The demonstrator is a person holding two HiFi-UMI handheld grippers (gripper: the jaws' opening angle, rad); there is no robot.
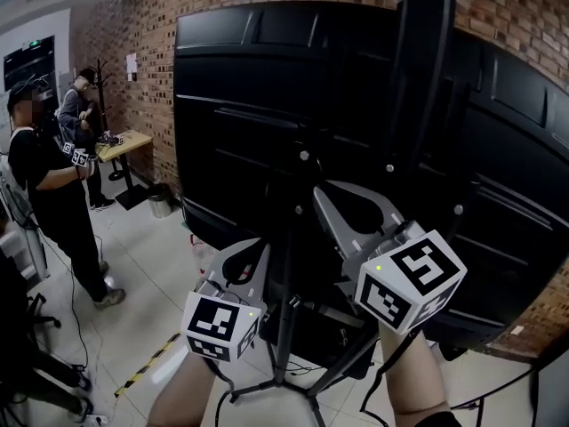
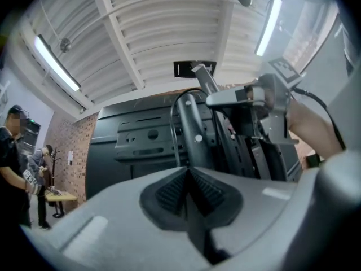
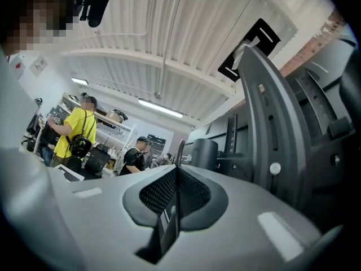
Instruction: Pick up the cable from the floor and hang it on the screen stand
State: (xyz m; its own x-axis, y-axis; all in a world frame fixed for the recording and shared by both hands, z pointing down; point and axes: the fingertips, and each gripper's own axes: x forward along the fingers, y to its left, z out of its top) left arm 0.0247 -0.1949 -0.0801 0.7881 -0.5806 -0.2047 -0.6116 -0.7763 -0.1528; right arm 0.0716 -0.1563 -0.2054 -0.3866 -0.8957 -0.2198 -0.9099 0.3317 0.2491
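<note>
Both tools are up at the back of the black screen [image 1: 267, 78], pointing a little above level.

Left tool [image 1: 258, 252]: in the left gripper view its ribbed pads [image 2: 169, 191] are pressed together. A thin dark cable [image 2: 172, 123] comes out from between them, so the tool is clamped on it.

Right tool [image 1: 322, 194]: in the right gripper view its pads [image 3: 158, 191] are also closed, with the same thin dark strand rising from their tips. Gripping the cable.

Cable: off the floor [image 1: 151, 265]. From the left tool it climbs just beside the thick black post of the screen stand [image 1: 286, 327]. It then arcs over near the post's top toward the right tool's fingertips. I cannot tell whether the strand touches the post.

The stand's tripod legs spread on the tiles below my hands.

Surroundings: a brick wall [image 1: 160, 25] behind the screen. Two people [image 1: 53, 185] stand well apart at the left, by a small wooden tabletop [image 1: 124, 142].
</note>
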